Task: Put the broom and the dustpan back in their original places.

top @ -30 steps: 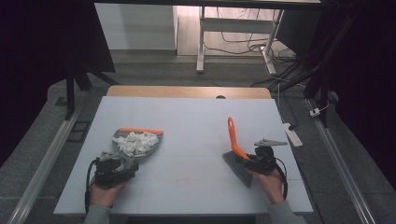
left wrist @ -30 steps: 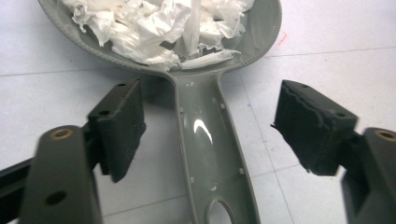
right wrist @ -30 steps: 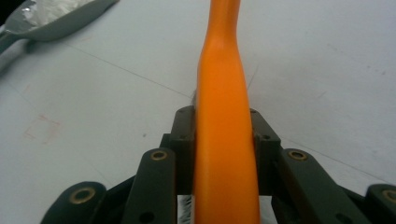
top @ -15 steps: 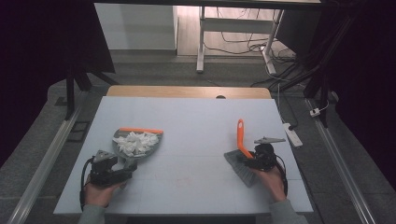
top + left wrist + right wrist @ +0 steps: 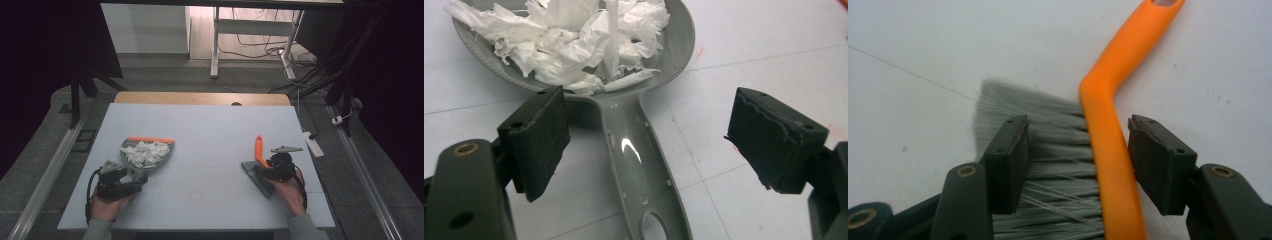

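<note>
A grey dustpan with an orange lip holds a heap of white paper scraps at the table's left. Its handle runs between the jaws of my left gripper, which have just been opening; both pads stand clear of it. At the right lies a brush with an orange handle and grey bristles, flat on the table. My right gripper straddles it, and its jaws have just been opening, with no pad pressing on the brush.
The pale blue tabletop ends in a wooden strip at the far side. A white power strip lies on the floor off the right edge. Cables and a white table leg sit beyond.
The brush, held tilted with its handle raised, has come down flat on the table and the right jaws have spread off it. The left hand and dustpan stayed put.
</note>
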{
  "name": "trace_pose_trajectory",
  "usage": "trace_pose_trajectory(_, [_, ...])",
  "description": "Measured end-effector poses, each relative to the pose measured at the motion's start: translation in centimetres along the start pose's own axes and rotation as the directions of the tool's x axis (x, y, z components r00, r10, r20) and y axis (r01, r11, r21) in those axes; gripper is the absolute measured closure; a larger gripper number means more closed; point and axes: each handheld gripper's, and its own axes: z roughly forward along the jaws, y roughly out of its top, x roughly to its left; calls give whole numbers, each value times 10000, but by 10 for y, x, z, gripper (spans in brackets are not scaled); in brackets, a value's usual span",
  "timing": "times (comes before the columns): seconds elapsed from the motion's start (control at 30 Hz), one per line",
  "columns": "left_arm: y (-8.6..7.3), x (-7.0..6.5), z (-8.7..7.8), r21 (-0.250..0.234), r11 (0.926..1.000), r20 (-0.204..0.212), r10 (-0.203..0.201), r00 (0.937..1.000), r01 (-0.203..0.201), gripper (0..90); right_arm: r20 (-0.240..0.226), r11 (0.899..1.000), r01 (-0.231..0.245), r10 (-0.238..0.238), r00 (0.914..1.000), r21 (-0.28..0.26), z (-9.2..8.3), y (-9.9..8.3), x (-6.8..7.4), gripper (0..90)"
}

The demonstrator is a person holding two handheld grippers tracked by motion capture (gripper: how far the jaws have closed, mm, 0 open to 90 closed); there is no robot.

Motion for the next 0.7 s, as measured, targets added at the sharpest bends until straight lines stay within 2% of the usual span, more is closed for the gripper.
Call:
trace_pose_trajectory(0.1, [0, -1, 0, 34, 9998, 80, 186, 9998, -186, 180, 90, 9999, 106, -105, 9999, -117, -2, 1, 1, 431])
trace_pose_trajectory(0.2, [1, -2, -1, 54, 9992, 152, 390, 9991, -391, 188, 168, 9981, 367, -359, 9992, -497, -9, 2, 4, 432])
trace_pose_trajectory(0.3, [1, -3, -3, 106, 9977, 379, 668, 9970, -673, 208, -202, 9944, 708, -725, 9972, -786, -17, 3, 8, 434])
trace_pose_trajectory(0.47, [3, -4, -4, 248, 9913, 723, 1272, 9892, -1293, 218, -1042, 9867, 1306, -1405, 9846, -965, -24, -4, 14, 447])
trace_pose_trajectory(0.57, [0, -4, -2, 365, 9852, 984, 1631, 9817, -1673, 217, -1194, 9784, 1698, -1837, 9757, -1179, -30, -11, 17, 449])
trace_pose_trajectory(0.7, [-3, -4, -3, 335, 9789, 1205, 1961, 9731, -2014, 216, -1321, 9680, 1925, -2145, 9678, -1610, -41, -20, 17, 453])
